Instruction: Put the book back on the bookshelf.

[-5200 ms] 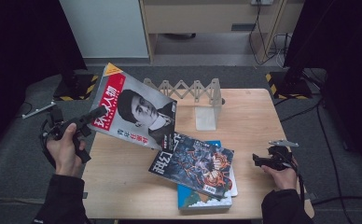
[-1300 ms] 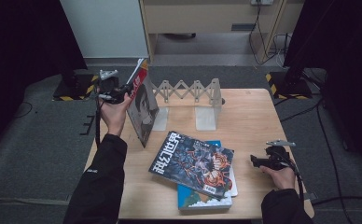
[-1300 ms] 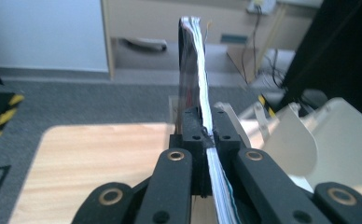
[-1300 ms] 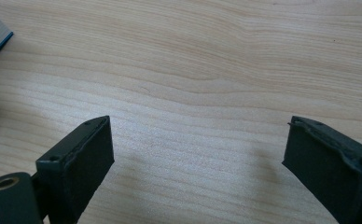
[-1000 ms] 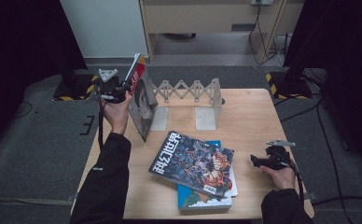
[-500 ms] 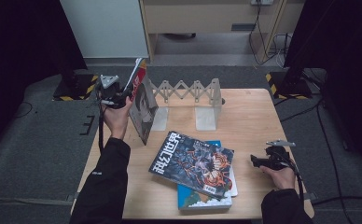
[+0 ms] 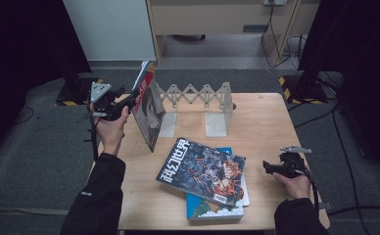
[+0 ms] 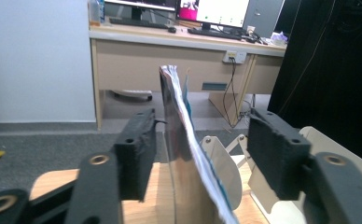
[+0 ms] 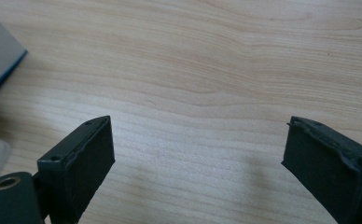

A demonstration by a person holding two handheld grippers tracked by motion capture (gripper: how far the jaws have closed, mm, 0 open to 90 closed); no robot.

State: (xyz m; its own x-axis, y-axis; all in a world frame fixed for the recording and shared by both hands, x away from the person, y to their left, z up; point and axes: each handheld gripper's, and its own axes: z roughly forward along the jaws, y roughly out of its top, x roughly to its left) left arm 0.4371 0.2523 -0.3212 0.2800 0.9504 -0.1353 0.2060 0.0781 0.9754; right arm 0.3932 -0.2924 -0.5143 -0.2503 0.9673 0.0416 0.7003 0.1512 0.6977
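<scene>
The left tool [image 8: 198, 154] has just been opening, pads clear of the magazine [image 7: 148, 110] standing upright in the expanding rack [image 7: 198, 95]. The right tool [image 9: 198, 163] rests released on the bench [image 7: 261, 117]. Likely next: withdraw left, fetch another from the stack [image 7: 202, 174].

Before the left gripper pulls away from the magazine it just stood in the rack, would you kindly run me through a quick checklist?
1. Left gripper jaws just opening, off the standing magazine: ok.
2. Magazine upright against the rack: ok, slightly tilted.
3. Will it stay standing unaided: cannot tell.
4. Right gripper open, holding nothing: ok.
5. Next magazine on top of the stack, reachable: ok.
</scene>
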